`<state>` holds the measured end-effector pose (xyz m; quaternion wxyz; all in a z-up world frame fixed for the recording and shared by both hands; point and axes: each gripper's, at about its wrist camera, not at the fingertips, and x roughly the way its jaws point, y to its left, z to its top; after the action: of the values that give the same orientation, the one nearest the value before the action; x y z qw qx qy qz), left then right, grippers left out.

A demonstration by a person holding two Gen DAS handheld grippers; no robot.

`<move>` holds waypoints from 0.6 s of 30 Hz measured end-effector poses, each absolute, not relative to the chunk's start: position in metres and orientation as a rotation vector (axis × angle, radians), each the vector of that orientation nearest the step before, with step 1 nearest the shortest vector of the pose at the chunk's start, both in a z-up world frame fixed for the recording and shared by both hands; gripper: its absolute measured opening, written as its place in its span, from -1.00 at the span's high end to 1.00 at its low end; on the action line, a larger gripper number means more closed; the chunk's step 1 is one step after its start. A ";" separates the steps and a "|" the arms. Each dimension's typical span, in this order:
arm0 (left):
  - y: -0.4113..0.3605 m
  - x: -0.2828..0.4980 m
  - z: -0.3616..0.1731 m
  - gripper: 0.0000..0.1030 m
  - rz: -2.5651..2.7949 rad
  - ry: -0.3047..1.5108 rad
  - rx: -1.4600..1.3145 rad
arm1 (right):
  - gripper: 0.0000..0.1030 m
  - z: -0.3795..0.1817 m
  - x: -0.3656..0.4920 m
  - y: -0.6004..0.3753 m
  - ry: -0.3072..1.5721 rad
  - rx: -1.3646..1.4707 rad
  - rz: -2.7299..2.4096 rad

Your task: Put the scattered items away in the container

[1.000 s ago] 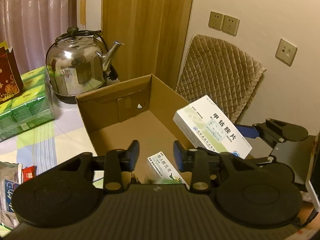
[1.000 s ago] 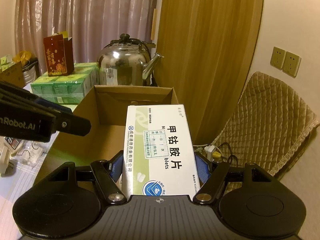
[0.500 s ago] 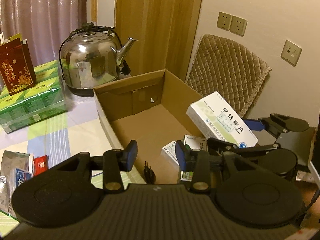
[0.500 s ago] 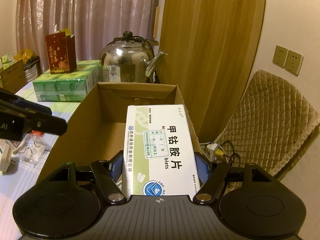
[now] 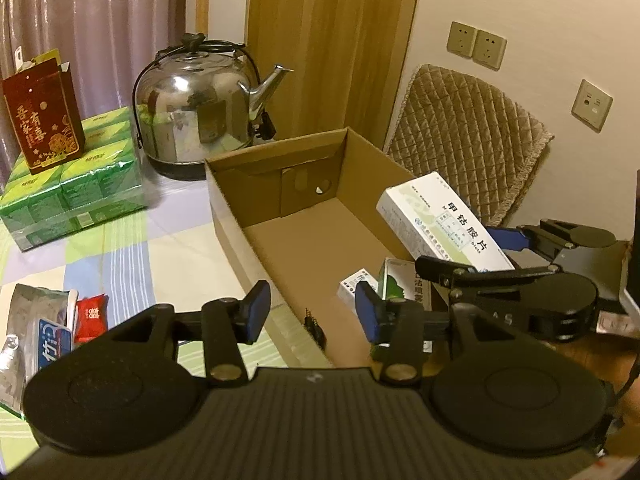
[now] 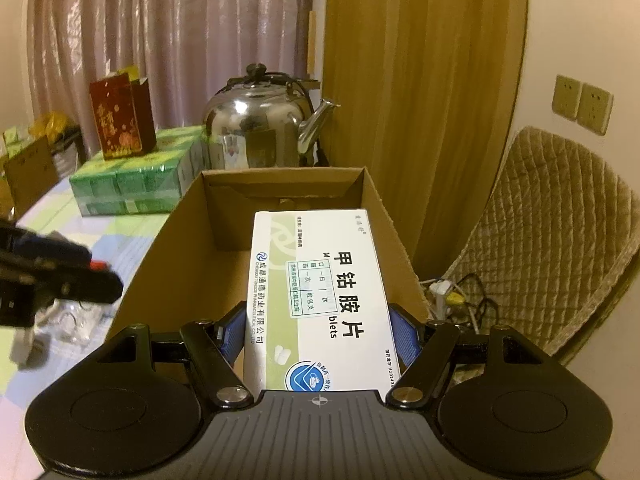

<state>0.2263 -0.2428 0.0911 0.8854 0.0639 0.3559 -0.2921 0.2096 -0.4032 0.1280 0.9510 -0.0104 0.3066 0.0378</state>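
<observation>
Pale curtains and a wooden panel backed the checked tablecloth [image 5: 132, 248], where a steel kettle [image 5: 196, 100] stood at about twelve o'clock from your cardboard box [image 5: 240, 236], with a green pack of tissues [image 5: 76, 184] and a red gift bag [image 5: 42, 114] on top of it out at ten o'clock. Your left gripper [image 5: 308, 310] hung over the near left wall of the box with its jaws opening and nothing between the blue pads; you had no hold on anything there. Two small medicine boxes [image 5: 394, 284] lay on the box floor at roughly one o'clock from that gripper, and a little dark plug [image 5: 314, 326] sat just ahead of it. Your right gripper [image 6: 318, 332] had the large white medicine box [image 6: 320, 292] between its fingers, lengthwise and poised above the open box, near its right wall; its jaws were opening, and a sliver of gap showed at the left pad. At nine o'clock from your left gripper, foil packets [image 5: 28, 320] and a small red sachet [image 5: 92, 314] were still on the cloth, outside the box. A quilted chair back [image 6: 560, 248] stood at three o'clock.
</observation>
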 end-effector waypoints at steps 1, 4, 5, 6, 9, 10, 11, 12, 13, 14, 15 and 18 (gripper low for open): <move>-0.242 0.227 0.090 0.18 -0.606 0.742 0.132 | -0.50 0.128 0.210 -0.405 0.627 -0.007 0.076; -0.238 0.227 0.088 0.15 -0.604 0.747 0.130 | -0.63 0.130 0.208 -0.409 0.613 0.021 0.076; -0.236 0.227 0.088 0.12 -0.602 0.748 0.130 | -0.63 0.130 0.207 -0.410 0.612 0.016 0.076; -0.235 0.227 0.087 0.09 -0.600 0.749 0.129 | -0.63 0.130 0.206 -0.410 0.612 0.014 0.075; -0.230 0.226 0.085 0.07 -0.597 0.753 0.124 | -0.63 0.130 0.201 -0.413 0.617 0.022 0.068; -0.228 0.225 0.085 0.05 -0.595 0.753 0.124 | -0.63 0.130 0.199 -0.414 0.618 0.024 0.067; -0.227 0.224 0.084 0.04 -0.594 0.753 0.124 | -0.63 0.130 0.197 -0.414 0.619 0.025 0.065; -0.225 0.223 0.084 0.04 -0.593 0.754 0.124 | -0.63 0.129 0.195 -0.413 0.620 0.025 0.064; -0.224 0.222 0.084 0.04 -0.592 0.755 0.122 | -0.63 0.130 0.193 -0.413 0.620 0.025 0.064; -0.222 0.221 0.084 0.03 -0.591 0.755 0.122 | -0.63 0.130 0.191 -0.412 0.620 0.026 0.063; -0.220 0.219 0.084 0.03 -0.589 0.755 0.122 | -0.63 0.130 0.189 -0.412 0.622 0.026 0.062; -0.213 0.214 0.084 0.01 -0.581 0.757 0.118 | -0.63 0.131 0.183 -0.409 0.626 0.029 0.061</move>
<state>0.2141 -0.2134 0.0843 0.8865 0.0568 0.3642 -0.2796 0.1829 -0.4091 0.1313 0.9509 0.0141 0.3078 0.0298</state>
